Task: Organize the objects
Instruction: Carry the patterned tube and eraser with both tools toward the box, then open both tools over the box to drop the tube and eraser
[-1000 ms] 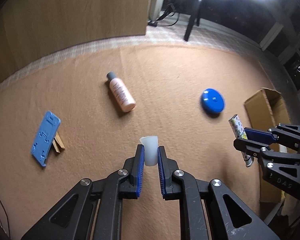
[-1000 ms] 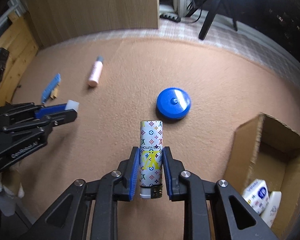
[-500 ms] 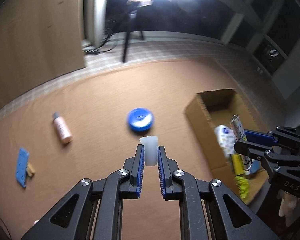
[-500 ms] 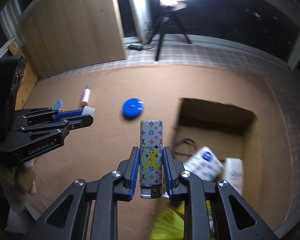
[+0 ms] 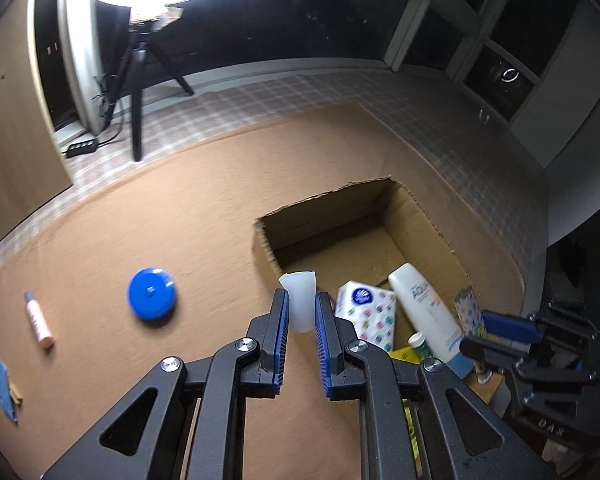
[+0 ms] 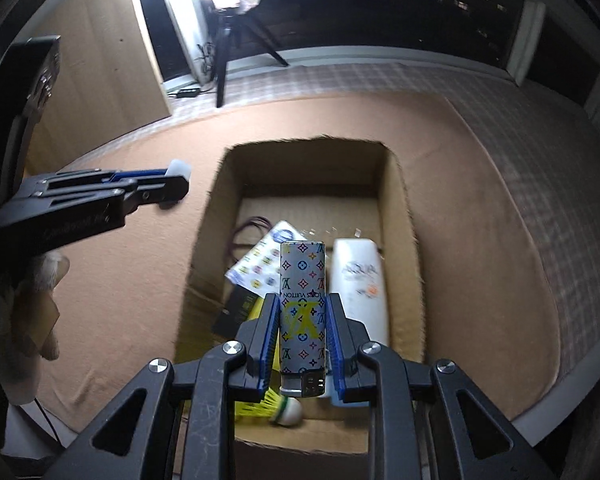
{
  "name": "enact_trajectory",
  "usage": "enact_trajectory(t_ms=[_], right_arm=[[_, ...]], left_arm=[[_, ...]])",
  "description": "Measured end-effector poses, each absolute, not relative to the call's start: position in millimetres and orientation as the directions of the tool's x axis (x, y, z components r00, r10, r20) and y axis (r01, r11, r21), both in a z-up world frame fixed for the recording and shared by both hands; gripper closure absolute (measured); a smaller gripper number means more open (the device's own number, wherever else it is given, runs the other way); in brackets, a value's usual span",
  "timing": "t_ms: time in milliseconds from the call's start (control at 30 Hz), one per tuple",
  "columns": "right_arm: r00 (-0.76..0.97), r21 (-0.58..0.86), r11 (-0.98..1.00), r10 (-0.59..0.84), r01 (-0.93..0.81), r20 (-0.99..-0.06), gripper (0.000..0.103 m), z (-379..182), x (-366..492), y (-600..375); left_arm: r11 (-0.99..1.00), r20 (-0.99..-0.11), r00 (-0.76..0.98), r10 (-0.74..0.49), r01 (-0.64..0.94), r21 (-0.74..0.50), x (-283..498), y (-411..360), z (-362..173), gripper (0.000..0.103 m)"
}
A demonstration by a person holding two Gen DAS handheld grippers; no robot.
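Note:
My left gripper (image 5: 301,312) is shut on a small white cap (image 5: 300,300) and holds it above the near left edge of the open cardboard box (image 5: 324,204). It also shows in the right wrist view (image 6: 172,184). My right gripper (image 6: 302,320) is shut on a patterned lighter (image 6: 302,300) and holds it above the box (image 6: 400,208). The right gripper also shows in the left wrist view (image 5: 496,328). In the box lie a tissue pack (image 5: 366,312), a white bottle (image 6: 360,280) and a yellow shuttlecock (image 6: 272,406).
On the brown carpet to the left lie a blue round disc (image 5: 152,294), a pink bottle (image 5: 38,320) and a blue clip piece (image 5: 4,388). A tripod with a ring light (image 5: 140,92) stands at the back by a wooden panel.
Both grippers have swung right, from over the carpet to above the box, each still holding its object. The box now lies straight ahead.

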State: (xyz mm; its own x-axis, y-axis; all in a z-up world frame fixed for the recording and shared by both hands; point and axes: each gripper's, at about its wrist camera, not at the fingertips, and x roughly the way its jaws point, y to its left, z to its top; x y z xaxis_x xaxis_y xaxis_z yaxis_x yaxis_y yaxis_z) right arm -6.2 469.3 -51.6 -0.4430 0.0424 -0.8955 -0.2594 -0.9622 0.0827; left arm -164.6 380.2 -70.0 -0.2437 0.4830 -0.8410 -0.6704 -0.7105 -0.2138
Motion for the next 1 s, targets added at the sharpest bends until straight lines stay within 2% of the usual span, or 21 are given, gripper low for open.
enact_trajectory(t_ms=[400,467,500,533,567,633,1000], right_arm=[[-0.426,0.095,-0.958,0.031,-0.271,-0.904,0.082,-64.0,0.6,478.7],[-0.43,0.105,-0.959,0.019,-0.263,-0.903,0.081,-64.4,0.8,477.2],[-0.437,0.12,-0.959,0.003,-0.255,-0.9,0.08,-64.2,0.3,476.4],[-0.436,0.134,-0.959,-0.014,-0.248,-0.9,0.072,-64.8,-1.0,475.5],[-0.434,0.145,-0.959,-0.027,-0.242,-0.901,0.063,-65.1,-1.6,474.4],[-0.447,0.141,-0.961,-0.021,-0.239,-0.894,0.055,-62.7,-1.0,470.5],[-0.465,0.134,-0.968,-0.019,-0.214,-0.885,0.054,-52.4,-11.8,448.0]], left_arm=[[-0.699,-0.858,-0.221,0.463,-0.687,-0.2,-158.8,412.6,-85.5,0.089],[-0.682,-0.855,-0.2,0.478,-0.698,-0.218,-157.5,412.8,-84.4,0.079],[-0.675,-0.851,-0.193,0.488,-0.702,-0.228,-156.8,411.7,-83.6,0.079],[-0.677,-0.851,-0.197,0.488,-0.701,-0.226,-156.5,410.6,-82.6,0.071],[-0.678,-0.85,-0.199,0.487,-0.7,-0.225,-156.3,409.2,-81.7,0.059],[-0.68,-0.843,-0.207,0.496,-0.697,-0.229,-155.7,403.0,-78.2,0.052],[-0.736,-0.848,-0.247,0.469,-0.64,-0.221,-165.4,354.7,-71.7,0.052]])
